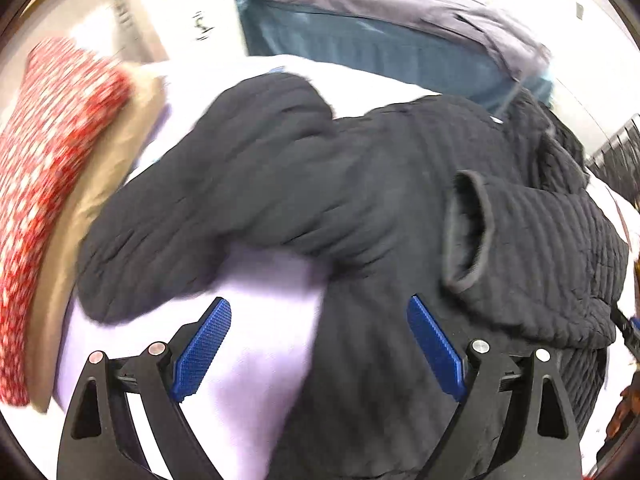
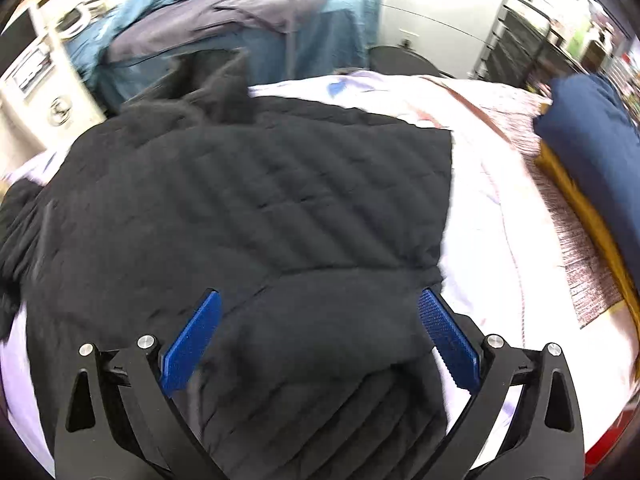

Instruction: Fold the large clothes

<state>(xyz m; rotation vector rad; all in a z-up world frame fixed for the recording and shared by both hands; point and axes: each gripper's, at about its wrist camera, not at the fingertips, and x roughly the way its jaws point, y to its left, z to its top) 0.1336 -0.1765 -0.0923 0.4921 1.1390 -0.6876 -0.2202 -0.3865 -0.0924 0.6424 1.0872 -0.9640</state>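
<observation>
Pale sheet [image 2: 480, 208] under black quilted jacket [image 2: 260, 200], folded clothes beside.

A pale lilac bedsheet [image 1: 264, 360] covers the bed, with a red white-dotted cushion [image 1: 52, 160] on a tan one [image 1: 116, 168] at one side, a navy pillow [image 2: 592, 128] opposite, and teal fabric [image 2: 344, 40] draped behind.

A black quilted jacket [image 2: 256, 200] lies spread flat on the bed's pale sheet [image 2: 492, 216], its stitched surface facing up. One sleeve [image 1: 224, 184] is folded in across the body, and its grey-edged cuff [image 1: 468, 232] stands open on top. The jacket's straight side edge lies well in from the sheet's edge.
</observation>
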